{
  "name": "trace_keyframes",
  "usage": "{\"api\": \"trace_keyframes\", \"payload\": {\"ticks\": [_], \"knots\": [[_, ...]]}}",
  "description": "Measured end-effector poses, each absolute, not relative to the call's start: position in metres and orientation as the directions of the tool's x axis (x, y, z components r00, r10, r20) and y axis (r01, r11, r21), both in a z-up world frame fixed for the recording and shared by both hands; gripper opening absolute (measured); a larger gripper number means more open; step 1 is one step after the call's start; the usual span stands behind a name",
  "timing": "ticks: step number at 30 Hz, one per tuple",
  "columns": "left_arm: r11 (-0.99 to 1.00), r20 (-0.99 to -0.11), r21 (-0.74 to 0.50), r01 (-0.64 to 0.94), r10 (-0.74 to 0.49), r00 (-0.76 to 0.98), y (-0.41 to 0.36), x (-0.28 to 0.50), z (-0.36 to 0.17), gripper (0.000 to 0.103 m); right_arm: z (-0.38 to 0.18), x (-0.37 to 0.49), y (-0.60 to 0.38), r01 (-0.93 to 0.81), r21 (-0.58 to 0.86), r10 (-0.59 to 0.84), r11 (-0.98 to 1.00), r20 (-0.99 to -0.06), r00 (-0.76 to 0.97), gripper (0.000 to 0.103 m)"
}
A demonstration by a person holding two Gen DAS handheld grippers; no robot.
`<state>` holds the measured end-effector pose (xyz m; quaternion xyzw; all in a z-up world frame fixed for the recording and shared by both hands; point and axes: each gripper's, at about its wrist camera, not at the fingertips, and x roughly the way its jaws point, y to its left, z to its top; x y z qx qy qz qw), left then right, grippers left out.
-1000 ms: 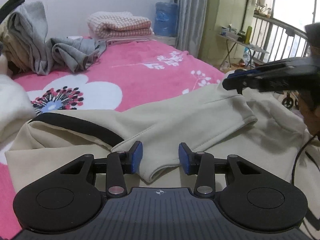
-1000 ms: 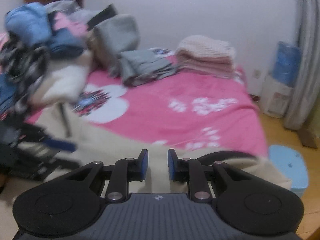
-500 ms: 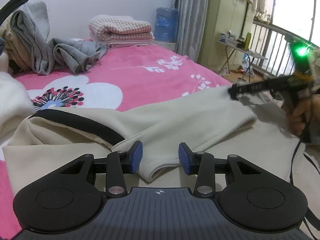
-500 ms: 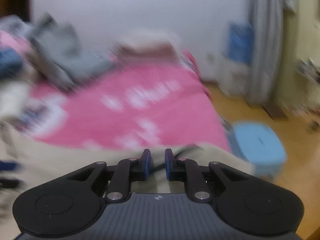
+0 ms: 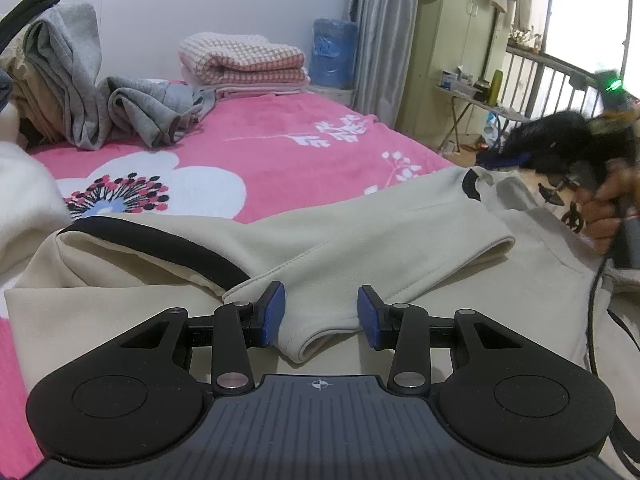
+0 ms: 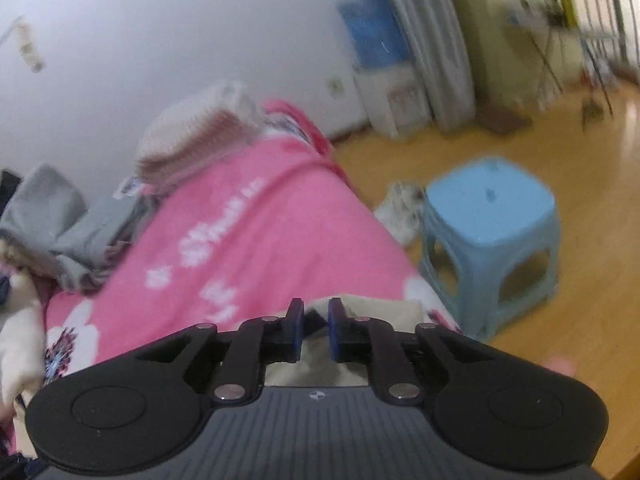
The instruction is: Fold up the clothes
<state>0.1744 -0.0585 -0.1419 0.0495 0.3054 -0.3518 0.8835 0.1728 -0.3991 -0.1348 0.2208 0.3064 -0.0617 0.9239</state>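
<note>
A beige sweatshirt [image 5: 380,236] with black trim lies spread on the pink flowered bed cover [image 5: 280,148]. One sleeve is folded across it, with the cuff [image 5: 320,344] nearest me. My left gripper [image 5: 320,316] hovers open just above that cuff, one finger on either side. At the right, a hand [image 5: 604,216] holds my blurred right gripper [image 5: 516,158] at the sweatshirt's black-trimmed far corner [image 5: 472,184]. In the right wrist view, the right gripper [image 6: 316,330] is almost closed, with beige cloth [image 6: 360,312] between its fingers at the bed's edge.
Crumpled grey clothes [image 5: 120,112] and a folded checked blanket [image 5: 240,64] sit at the far side of the bed. A white fluffy item [image 5: 24,192] lies at the left. A light blue stool [image 6: 488,232] stands on the wooden floor beside the bed.
The right gripper swung right to the bed's edge and its fingers narrowed on the beige cloth. The sweatshirt's black-trimmed corner now shows there. The left gripper has not moved.
</note>
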Motion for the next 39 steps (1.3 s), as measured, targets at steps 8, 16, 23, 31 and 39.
{"api": "trace_keyframes", "payload": {"ticks": [8, 16, 23, 31, 39], "knots": [[0.744, -0.557, -0.162, 0.648, -0.611, 0.562, -0.054, 0.175, -0.144, 0.04, -0.119, 0.158, -0.298, -0.219, 0.323, 0.378, 0.921, -0.596, 0.708, 0.036], [0.751, -0.534, -0.189, 0.633, -0.62, 0.575, -0.044, 0.18, -0.124, 0.04, -0.156, 0.155, -0.28, -0.234, 0.236, 0.332, 0.943, -0.642, 0.691, 0.034], [0.884, -0.611, -0.23, 0.407, -0.457, 0.647, -0.022, 0.234, -0.138, 0.041, -0.15, 0.142, -0.288, -0.242, 0.249, 0.346, 0.938, -0.627, 0.698, 0.034], [0.898, -0.547, -0.191, 0.396, -0.432, 0.716, -0.006, 0.223, -0.123, 0.041, -0.153, 0.143, -0.289, -0.245, 0.258, 0.354, 0.935, -0.622, 0.698, 0.034], [0.919, -0.566, -0.246, 0.308, -0.394, 0.724, 0.017, 0.233, -0.127, 0.039, -0.155, 0.144, -0.288, -0.243, 0.261, 0.355, 0.934, -0.617, 0.702, 0.034]]}}
